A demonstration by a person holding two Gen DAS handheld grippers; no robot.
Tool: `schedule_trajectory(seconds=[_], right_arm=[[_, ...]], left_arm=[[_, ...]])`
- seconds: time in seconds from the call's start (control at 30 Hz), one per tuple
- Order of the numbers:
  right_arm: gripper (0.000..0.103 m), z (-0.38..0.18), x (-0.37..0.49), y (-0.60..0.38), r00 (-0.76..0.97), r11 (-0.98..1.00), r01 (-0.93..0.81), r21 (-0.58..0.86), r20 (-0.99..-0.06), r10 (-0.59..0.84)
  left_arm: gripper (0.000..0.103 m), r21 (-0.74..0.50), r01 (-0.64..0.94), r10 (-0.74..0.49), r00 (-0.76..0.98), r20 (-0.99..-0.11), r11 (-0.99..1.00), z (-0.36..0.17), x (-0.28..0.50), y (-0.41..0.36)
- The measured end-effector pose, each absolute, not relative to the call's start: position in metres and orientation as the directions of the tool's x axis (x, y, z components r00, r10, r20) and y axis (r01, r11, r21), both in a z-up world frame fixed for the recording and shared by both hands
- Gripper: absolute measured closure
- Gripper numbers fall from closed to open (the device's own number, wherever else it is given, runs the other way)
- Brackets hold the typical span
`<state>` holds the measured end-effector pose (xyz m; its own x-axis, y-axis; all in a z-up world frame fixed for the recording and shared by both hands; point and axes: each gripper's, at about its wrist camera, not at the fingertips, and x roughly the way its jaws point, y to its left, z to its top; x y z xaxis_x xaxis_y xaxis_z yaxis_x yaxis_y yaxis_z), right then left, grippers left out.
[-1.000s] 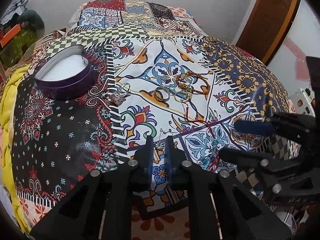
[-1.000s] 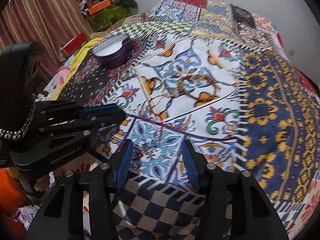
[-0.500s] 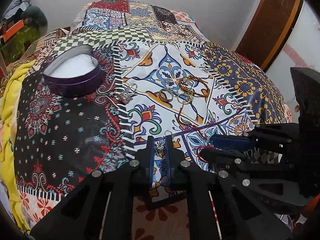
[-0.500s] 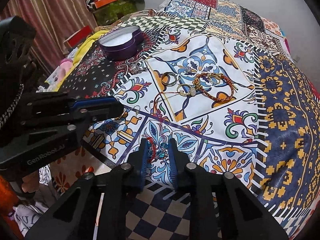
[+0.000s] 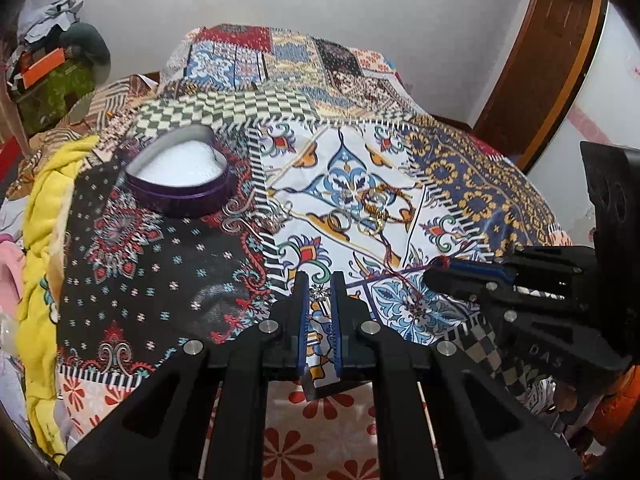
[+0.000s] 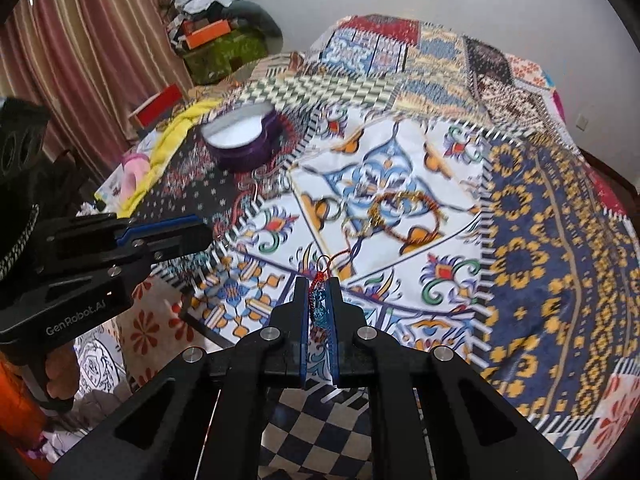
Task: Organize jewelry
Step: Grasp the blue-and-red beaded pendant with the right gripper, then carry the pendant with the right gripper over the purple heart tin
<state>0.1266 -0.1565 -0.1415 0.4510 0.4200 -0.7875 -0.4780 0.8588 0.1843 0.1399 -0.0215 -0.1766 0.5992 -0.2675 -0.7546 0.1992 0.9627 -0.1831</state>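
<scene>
My left gripper (image 5: 319,280) is shut on a small silver sparkly piece (image 5: 319,293), held above the front edge of the patterned bedspread (image 5: 480,184). My right gripper (image 6: 318,282) is shut on a red thread bracelet with blue beads (image 6: 319,304); its red cord (image 6: 340,258) trails back toward the cloth. An open purple heart-shaped box (image 5: 180,178) with a white lining sits at the back left. Between the box and the grippers lie rings (image 5: 340,225), a red and gold bracelet (image 5: 386,200) and a silver piece (image 5: 256,220) beside the box.
A yellow cloth (image 5: 40,240) hangs along the bed's left side. A floral floor (image 5: 320,420) shows below the bed's front edge. Curtains (image 6: 80,40) and piled boxes (image 6: 216,40) stand at the far left, and a wooden door frame (image 5: 540,60) at the right.
The right gripper went from open to shut on the red thread bracelet and lifted it. Both grippers drew back and up from the cloth; the left one kept hold of the silver piece.
</scene>
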Motion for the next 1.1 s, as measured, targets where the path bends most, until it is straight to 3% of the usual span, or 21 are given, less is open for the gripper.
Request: schedule_trajectory(seconds=[0.67,1.1], right_arm=[[0.096,-0.053,0.150,-0.145,0.652,0.860,-0.503,0.092,-0.612,0.447],[0.096,-0.018,0.177,-0.110,0.692,0.825,-0.562,0.056,-0.516,0.506]], left_arm=[[0.094,-0.160,0.107,-0.183,0.779,-0.600,0.981,-0.107,0.142,0.025],[0.094,-0.136,0.042,-0.111,0.827,-0.551,0.990,-0.093,0.168,0.061]])
